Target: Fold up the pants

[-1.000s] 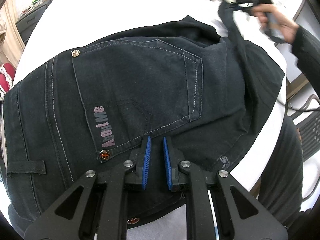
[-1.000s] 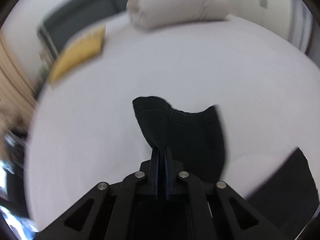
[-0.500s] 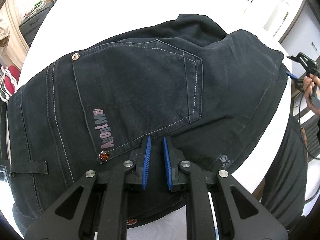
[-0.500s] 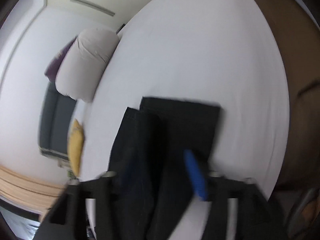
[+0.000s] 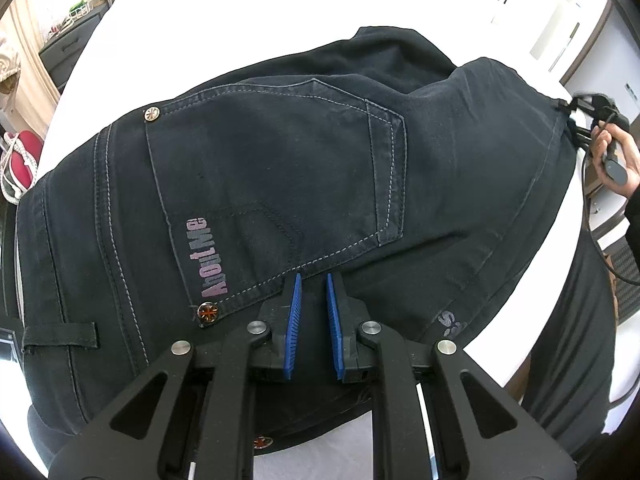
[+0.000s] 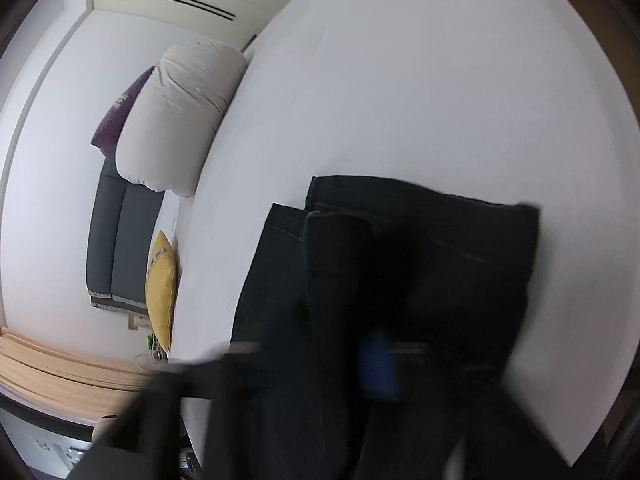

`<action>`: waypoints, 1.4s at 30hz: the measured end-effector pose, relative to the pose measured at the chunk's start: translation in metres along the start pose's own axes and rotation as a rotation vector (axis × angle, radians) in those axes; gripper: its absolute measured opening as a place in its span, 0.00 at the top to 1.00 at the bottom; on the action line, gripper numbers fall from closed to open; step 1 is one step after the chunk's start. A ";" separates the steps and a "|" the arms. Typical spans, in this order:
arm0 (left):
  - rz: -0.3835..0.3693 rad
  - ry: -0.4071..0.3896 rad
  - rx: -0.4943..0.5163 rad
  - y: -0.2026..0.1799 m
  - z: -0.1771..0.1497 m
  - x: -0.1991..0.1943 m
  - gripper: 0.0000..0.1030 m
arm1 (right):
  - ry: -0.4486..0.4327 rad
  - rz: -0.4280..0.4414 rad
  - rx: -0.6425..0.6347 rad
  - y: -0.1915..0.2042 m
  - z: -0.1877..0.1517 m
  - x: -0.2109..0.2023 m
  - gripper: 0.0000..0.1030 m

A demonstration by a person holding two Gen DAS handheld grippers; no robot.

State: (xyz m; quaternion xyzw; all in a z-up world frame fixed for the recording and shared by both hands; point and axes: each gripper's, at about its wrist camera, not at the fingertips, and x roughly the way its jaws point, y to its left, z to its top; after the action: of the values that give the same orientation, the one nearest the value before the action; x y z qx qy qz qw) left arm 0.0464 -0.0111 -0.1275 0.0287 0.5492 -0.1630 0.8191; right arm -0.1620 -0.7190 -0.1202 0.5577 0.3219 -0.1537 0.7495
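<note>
The left gripper points steeply down at the pants, its blue pads a narrow gap apart with nothing clamped between them, tips at the lower seam of the back pocket as if pinning the cloth. Off at the far right edge, the right gripper, carried by a hand, has its jaws closing on the corner of the folded layer, which draws to a point at its tips; its own view is too blurred to confirm the grip. The pants lie seat-up on the white bed, a leg section doubled over the seat. Judging by this, the step in hand is squaring up a lengthwise fold. The next move likely calls for pulling that corner taut while the left end stays anchored, then carrying it across evenly so the edges meet without bunching. A pillow and a cushion lie well apart.
</note>
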 end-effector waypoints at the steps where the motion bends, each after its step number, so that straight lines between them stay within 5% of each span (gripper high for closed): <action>1: -0.004 0.000 -0.002 0.002 0.000 -0.001 0.87 | -0.003 0.006 0.027 -0.003 0.001 -0.001 0.94; 10: -0.057 0.012 -0.011 0.017 0.005 -0.005 0.87 | -0.219 0.049 0.083 -0.025 -0.015 -0.076 0.96; 14: -0.064 0.003 -0.014 0.020 0.005 -0.006 0.87 | -0.122 -0.037 0.091 -0.061 -0.011 -0.043 0.99; 21: -0.069 0.007 -0.015 0.023 0.004 -0.006 0.87 | -0.104 0.043 0.132 -0.068 -0.001 -0.047 0.92; 30: -0.072 -0.002 -0.014 0.020 0.000 -0.010 0.87 | -0.123 -0.081 0.019 -0.056 0.024 -0.047 0.95; 35: -0.064 -0.042 -0.007 0.018 -0.008 -0.014 0.87 | -0.230 -0.274 -0.018 -0.043 0.038 -0.076 0.90; 37: -0.057 -0.057 -0.010 0.017 -0.012 -0.016 0.87 | -0.228 -0.198 -0.068 -0.026 0.027 -0.091 0.86; 38: -0.056 -0.059 -0.013 0.017 -0.013 -0.017 0.87 | -0.202 -0.144 -0.103 -0.013 0.015 -0.097 0.74; 39: -0.057 -0.062 -0.019 0.017 -0.014 -0.017 0.87 | -0.161 -0.084 -0.134 -0.002 0.000 -0.098 0.61; 42: -0.070 -0.065 -0.042 0.021 -0.017 -0.020 0.87 | 0.057 0.139 -0.224 0.032 -0.070 -0.087 0.55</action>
State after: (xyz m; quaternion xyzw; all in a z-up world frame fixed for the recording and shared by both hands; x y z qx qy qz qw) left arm 0.0304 0.0173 -0.1194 -0.0128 0.5261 -0.1808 0.8309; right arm -0.2301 -0.6539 -0.0513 0.4955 0.3190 -0.0486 0.8065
